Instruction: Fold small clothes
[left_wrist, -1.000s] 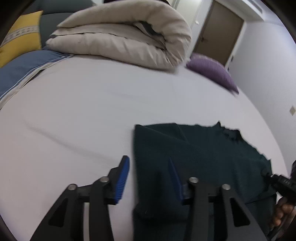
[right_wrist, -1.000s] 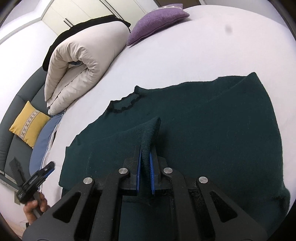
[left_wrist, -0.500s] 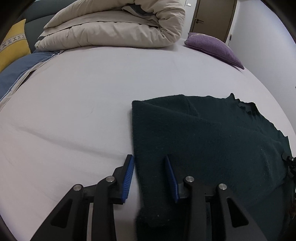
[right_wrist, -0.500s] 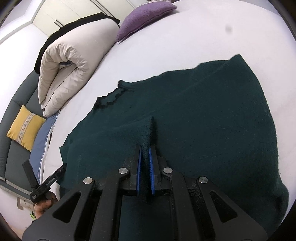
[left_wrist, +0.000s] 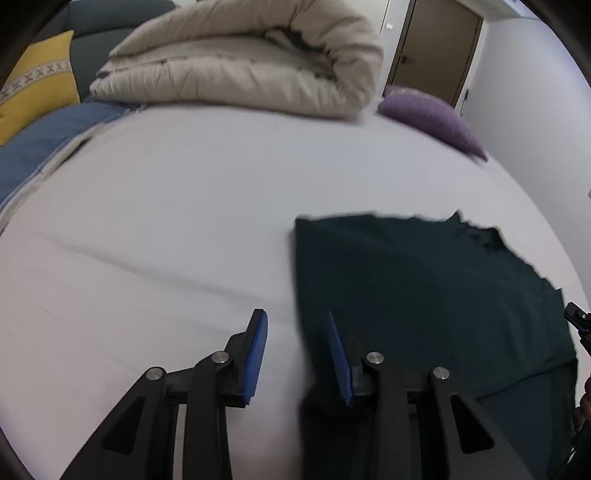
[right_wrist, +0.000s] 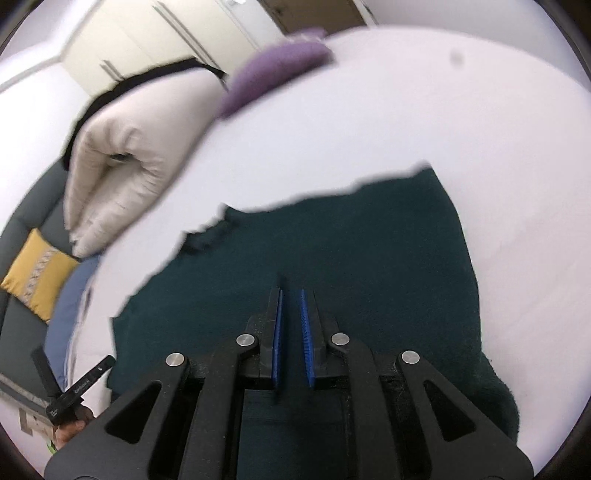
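Starting at the far left of the left wrist view: a yellow cushion (left_wrist: 35, 79) with a patterned band sits way off to the left of the fingers, with a blue cover (left_wrist: 40, 147) just below it. Dead ahead, well beyond the fingertips, there's a rolled-up beige duvet (left_wrist: 243, 59), and to the right of that a purple pillow (left_wrist: 432, 120) in front of a brown door (left_wrist: 439, 44). All of it rests on or around a white bed sheet (left_wrist: 166, 206).

The left gripper (left_wrist: 297, 334) has its blue pads apart but closing in. The left pad hangs over bare sheet and the right pad over the cloth, so the left edge of the dark green sweater (left_wrist: 424, 288) runs up between them. The pads aren't pressing on it though, so nothing's grasped on that side. The view is blurry.

In the right wrist view the sweater (right_wrist: 369, 258) lies spread flat on the sheet, under and ahead of the fingers, neckline off to the upper left of the fingertips. The right gripper (right_wrist: 290, 295) has its jaws just parting — a narrow gap between the blue pads, no fabric pinched in it, so released.

Down at the lower left you can spot the other gripper's black body with a hand (right_wrist: 72, 424) on it — there's some white lettering on it, too small to read.
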